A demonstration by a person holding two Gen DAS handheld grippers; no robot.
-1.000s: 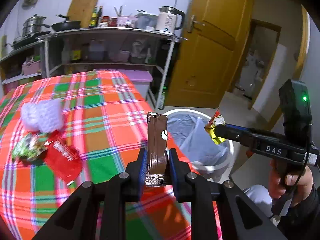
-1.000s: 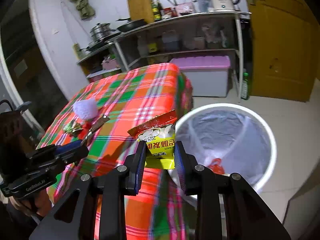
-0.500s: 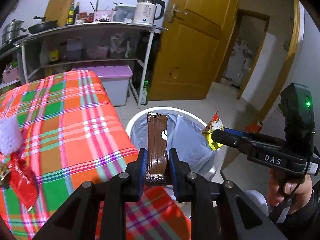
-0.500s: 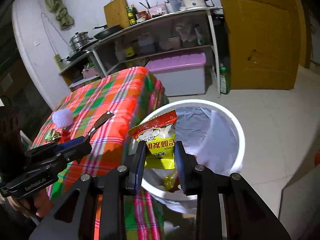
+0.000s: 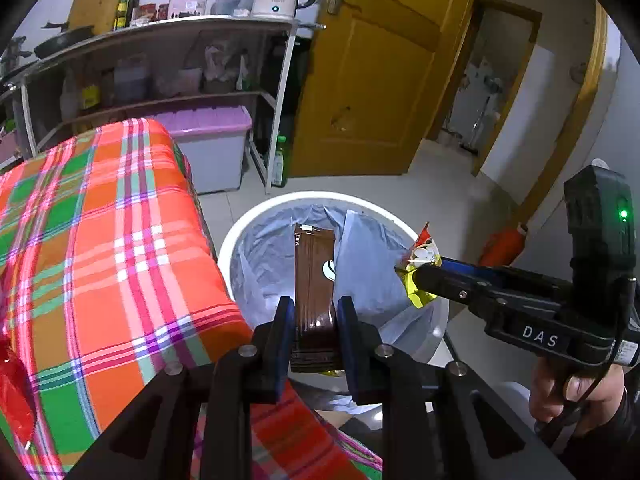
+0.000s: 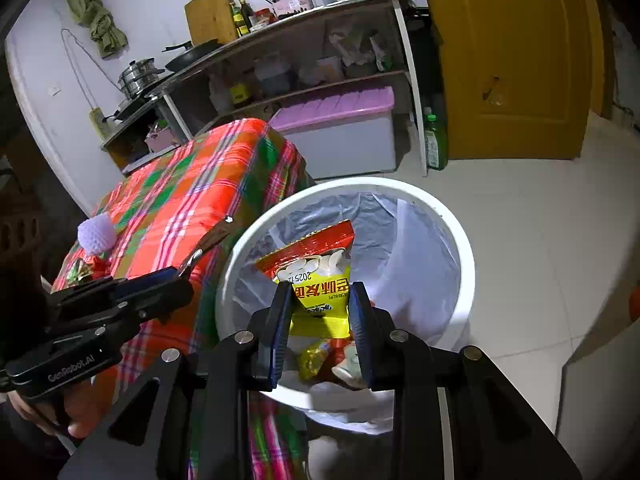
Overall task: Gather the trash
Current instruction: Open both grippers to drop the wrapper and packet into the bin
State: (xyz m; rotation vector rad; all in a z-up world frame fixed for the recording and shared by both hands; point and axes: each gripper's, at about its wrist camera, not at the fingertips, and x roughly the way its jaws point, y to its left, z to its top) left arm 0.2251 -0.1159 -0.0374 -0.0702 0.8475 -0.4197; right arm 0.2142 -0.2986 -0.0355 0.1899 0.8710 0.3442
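While both tools hang over the white bin (image 6: 460,236) at frame centre, I read the left gripper (image 5: 314,322) clamped on a brown wrapper (image 5: 314,276) and the right gripper (image 6: 320,312) clamped on a yellow-red snack bag (image 6: 316,276). Plaid table (image 5: 120,240) edge sits just left of the rim; bare floor (image 6: 540,240) lies right.

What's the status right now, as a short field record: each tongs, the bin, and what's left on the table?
left tongs: shut on brown wrapper, over the bin
right tongs: shut on yellow snack packet, over the bin
bin: white, lined with a bag, wrappers already at the bottom
table: plaid cloth; white knitted ball and red wrapper not yet collected
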